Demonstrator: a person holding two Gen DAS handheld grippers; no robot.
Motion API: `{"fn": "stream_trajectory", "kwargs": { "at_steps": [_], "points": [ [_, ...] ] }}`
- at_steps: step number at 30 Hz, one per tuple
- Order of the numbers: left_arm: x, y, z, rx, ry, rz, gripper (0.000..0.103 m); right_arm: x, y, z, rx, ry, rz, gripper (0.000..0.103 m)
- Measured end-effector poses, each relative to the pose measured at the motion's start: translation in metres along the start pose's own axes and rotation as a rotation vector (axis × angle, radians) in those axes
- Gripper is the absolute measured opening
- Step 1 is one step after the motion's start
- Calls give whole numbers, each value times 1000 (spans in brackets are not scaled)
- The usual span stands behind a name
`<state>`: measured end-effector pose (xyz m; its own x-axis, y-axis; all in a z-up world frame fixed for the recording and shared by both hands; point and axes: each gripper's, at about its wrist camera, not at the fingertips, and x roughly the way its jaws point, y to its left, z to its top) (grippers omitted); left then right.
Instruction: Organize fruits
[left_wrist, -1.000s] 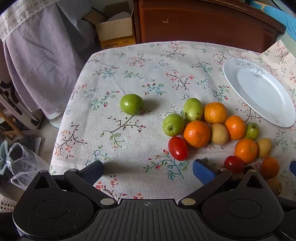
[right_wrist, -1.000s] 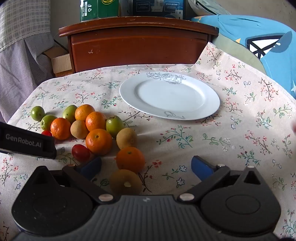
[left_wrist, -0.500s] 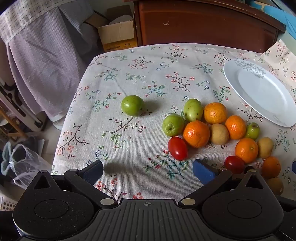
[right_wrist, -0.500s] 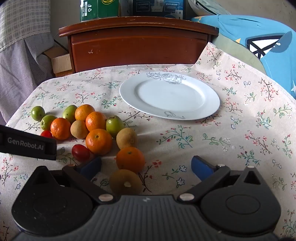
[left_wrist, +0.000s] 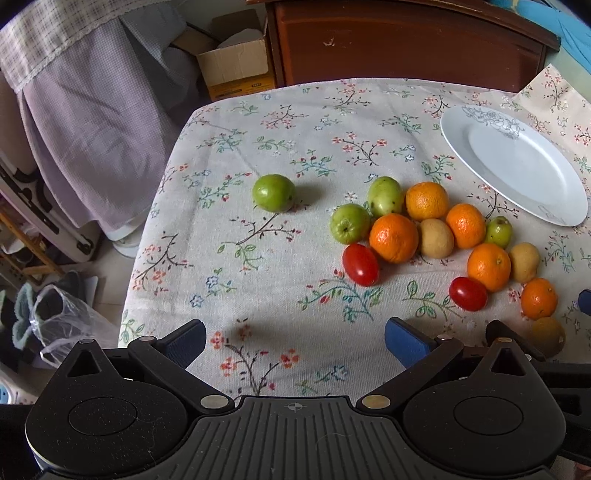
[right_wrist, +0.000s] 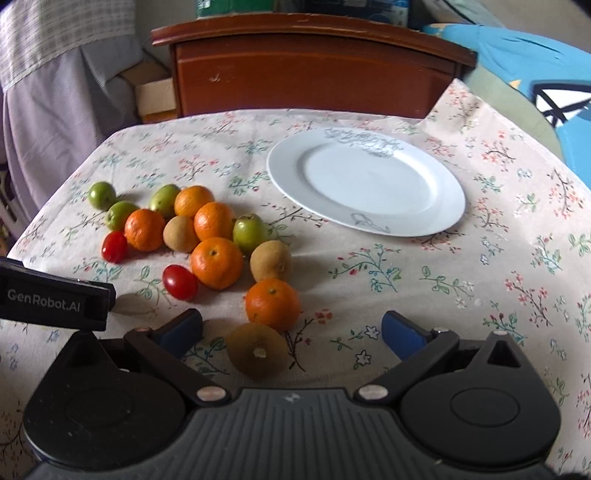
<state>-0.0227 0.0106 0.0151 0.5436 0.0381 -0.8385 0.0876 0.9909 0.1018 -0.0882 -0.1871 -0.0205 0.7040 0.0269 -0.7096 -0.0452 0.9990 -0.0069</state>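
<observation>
Nothing has been picked up over the last second: both the left gripper (left_wrist: 293, 338) and right gripper (right_wrist: 291, 326) are held spread and empty, the plate (right_wrist: 443, 192) bare, sorting unstarted.

A lived-in home: floral tablecloth (left_wrist: 280, 155), wooden headboard (right_wrist: 310, 66), cardboard box (left_wrist: 236, 66), hanging clothes (left_wrist: 92, 122).

The tablecloth (right_wrist: 406, 295) is beige with small flowers and green leaves. The plate (right_wrist: 369, 184) is white with a grey drawing on its rim. The oranges (right_wrist: 217, 262) are bright orange, the tomatoes (right_wrist: 180, 282) red, the apples (left_wrist: 273, 193) green, the kiwis (right_wrist: 257, 355) brown
</observation>
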Motion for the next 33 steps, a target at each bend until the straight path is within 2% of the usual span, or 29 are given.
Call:
{"fn": "stream_trajectory", "kwargs": {
  "at_steps": [8, 13, 24, 33],
  "points": [
    [0, 5, 0, -7, 18, 46, 103, 1, 1, 10, 8, 112, 7, 102],
    [1, 3, 0, 4, 28, 57, 103, 1, 3, 9, 19, 128, 1, 102],
    [-12, 9, 5, -24, 63, -15, 103, 6, 4, 18, 57, 219, -23, 102],
    [-25, 0, 13, 68, 31, 11, 103, 9, 5, 21, 59, 246, -24, 103]
  ]
}}
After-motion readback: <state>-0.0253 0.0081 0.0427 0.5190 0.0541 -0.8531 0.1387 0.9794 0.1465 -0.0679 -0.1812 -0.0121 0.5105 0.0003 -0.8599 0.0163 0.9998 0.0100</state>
